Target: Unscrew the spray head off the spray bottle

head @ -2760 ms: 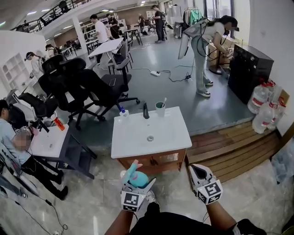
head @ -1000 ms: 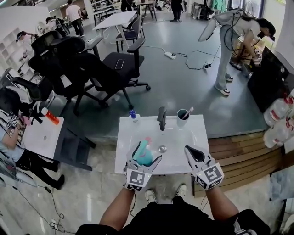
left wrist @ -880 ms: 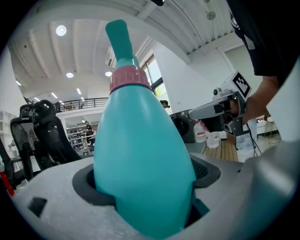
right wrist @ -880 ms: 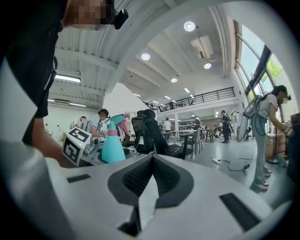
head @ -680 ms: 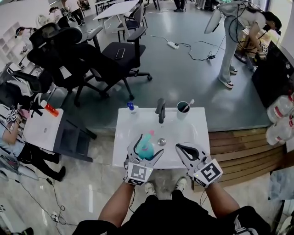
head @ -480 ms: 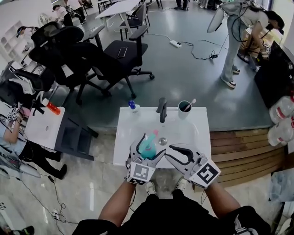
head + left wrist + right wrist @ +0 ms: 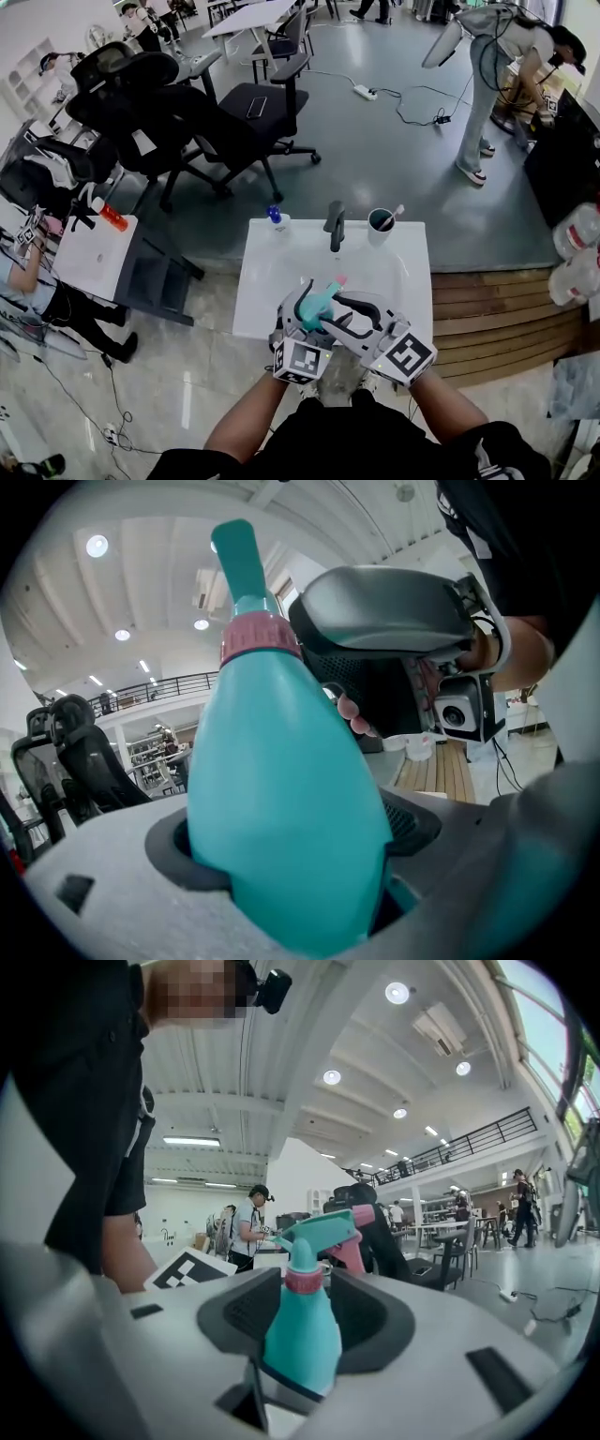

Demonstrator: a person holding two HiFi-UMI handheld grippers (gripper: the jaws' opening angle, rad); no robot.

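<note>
1. two changes stand out: the right tool (image 7: 339,314) has swung in from the side to meet the left tool (image 7: 302,305), and its jaws have just been opening, so they now stand wide.
2. the spray bottle (image 7: 317,305) is clamped by its body in the left tool. in the left gripper view the teal body fills the gap between the jaws, and the neck rises past the tips.
3. in the right gripper view the bottle stands between the right tool's jaws with a gap on either side, so that tool grips nothing yet.
4. the spray head (image 7: 323,1232) is still on. it and the pink collar (image 7: 304,1281) sit above the level of the right tool's pads.
5. both tools have moved forward and now hang over the white sink (image 7: 267,272), not short of it.
6. this looks like the approach before the first twist. the right tool probably needs to rise to the collar or head, close there, and turn while the left tool holds the body firm.
7. closing on the smooth body instead would likely loosen nothing, and the rounded bottle may slip in the left tool.
</note>
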